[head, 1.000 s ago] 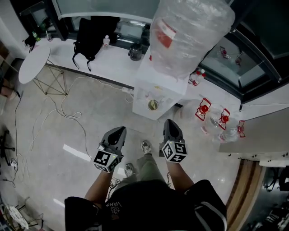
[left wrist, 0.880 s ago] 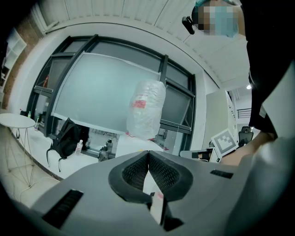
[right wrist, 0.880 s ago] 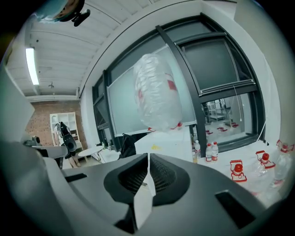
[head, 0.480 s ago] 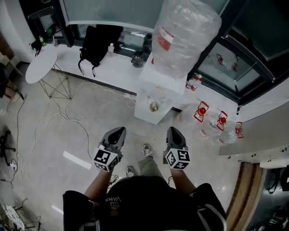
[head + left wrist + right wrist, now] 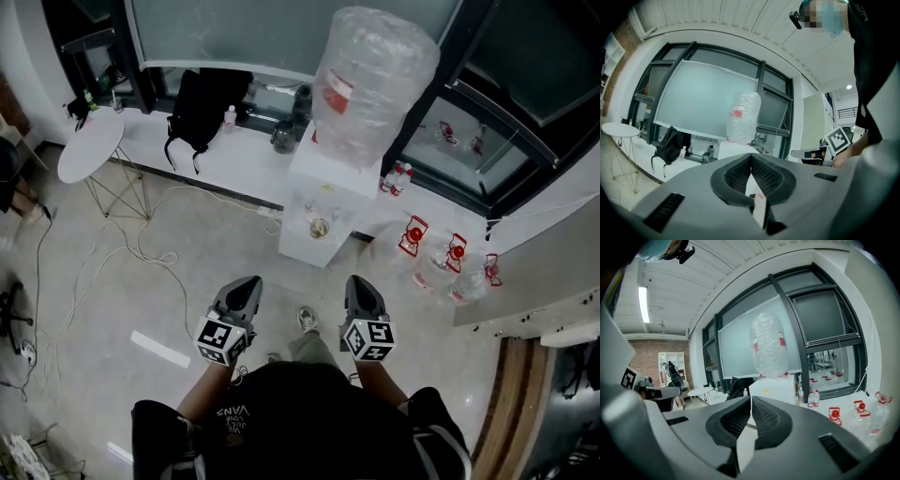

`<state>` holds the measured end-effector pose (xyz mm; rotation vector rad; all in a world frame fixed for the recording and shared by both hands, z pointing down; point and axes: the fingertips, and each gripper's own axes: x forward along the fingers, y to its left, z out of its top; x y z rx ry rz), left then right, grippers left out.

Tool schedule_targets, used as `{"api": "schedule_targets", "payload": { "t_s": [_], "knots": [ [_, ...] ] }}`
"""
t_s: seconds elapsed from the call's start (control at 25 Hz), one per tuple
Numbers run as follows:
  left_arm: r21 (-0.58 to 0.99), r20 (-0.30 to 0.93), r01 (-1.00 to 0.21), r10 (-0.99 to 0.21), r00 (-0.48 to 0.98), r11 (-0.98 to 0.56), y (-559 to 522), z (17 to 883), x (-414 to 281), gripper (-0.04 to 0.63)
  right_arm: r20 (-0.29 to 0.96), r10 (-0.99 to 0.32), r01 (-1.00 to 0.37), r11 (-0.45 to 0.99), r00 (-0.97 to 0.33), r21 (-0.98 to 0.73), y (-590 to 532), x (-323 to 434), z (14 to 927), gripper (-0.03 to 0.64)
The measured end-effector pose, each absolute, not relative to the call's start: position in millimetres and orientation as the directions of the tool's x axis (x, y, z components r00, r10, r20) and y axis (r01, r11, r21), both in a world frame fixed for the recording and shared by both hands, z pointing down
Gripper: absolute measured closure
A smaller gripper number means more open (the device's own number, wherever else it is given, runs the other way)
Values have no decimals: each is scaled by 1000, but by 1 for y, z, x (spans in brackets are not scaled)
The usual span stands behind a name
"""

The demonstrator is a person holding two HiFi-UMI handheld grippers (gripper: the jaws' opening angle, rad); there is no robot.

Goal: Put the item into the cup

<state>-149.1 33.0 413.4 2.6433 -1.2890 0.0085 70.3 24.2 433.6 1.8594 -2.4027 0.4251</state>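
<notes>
A white water dispenser (image 5: pixel 323 192) with a large clear bottle (image 5: pixel 372 84) on top stands ahead of me. A small cup (image 5: pixel 319 227) sits on its tray, with something pale inside that I cannot make out. My left gripper (image 5: pixel 249 282) and right gripper (image 5: pixel 356 281) hang side by side above the floor, well short of the dispenser. Both are shut with nothing between the jaws. The bottle (image 5: pixel 743 117) shows far off past the shut left gripper (image 5: pixel 751 157). In the right gripper view the bottle (image 5: pixel 768 345) rises beyond the shut right gripper (image 5: pixel 750 400).
A white ledge (image 5: pixel 239 150) runs under the windows, carrying a black backpack (image 5: pixel 202 103) and small bottles. A round white table (image 5: pixel 91 145) stands at the left, and cables (image 5: pixel 141 248) trail over the floor. Red-capped items and water bottles (image 5: pixel 441 258) lie right of the dispenser.
The dispenser and cup now sit higher and smaller in the head view, so they are farther from me. Both grippers stay shut and level in front of me.
</notes>
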Motion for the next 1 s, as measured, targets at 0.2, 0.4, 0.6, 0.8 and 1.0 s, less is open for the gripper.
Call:
{"api": "schedule_targets", "payload": {
  "t_s": [0.2,0.4,0.6,0.8,1.0],
  "knots": [
    [177,96,-789,-787,609,-589,47,410,-158,575,211,-940,-958,240,-269,-155,36,67,423,571],
    [176,106,-798,-795,597,-576,53,413,-164,575,206,-938,-956,249,-278,-154,41,65,420,571],
    [175,106,-801,-797,594,-573,53,414,-161,575,196,-935,-950,268,-296,-158,40,63,417,572],
    [179,111,-798,-794,598,-575,53,417,-156,577,192,-930,-945,285,-313,-159,37,60,416,572],
    [179,111,-795,-791,601,-579,46,417,-149,575,194,-924,-940,303,-331,-158,31,60,416,572]
  ]
}}
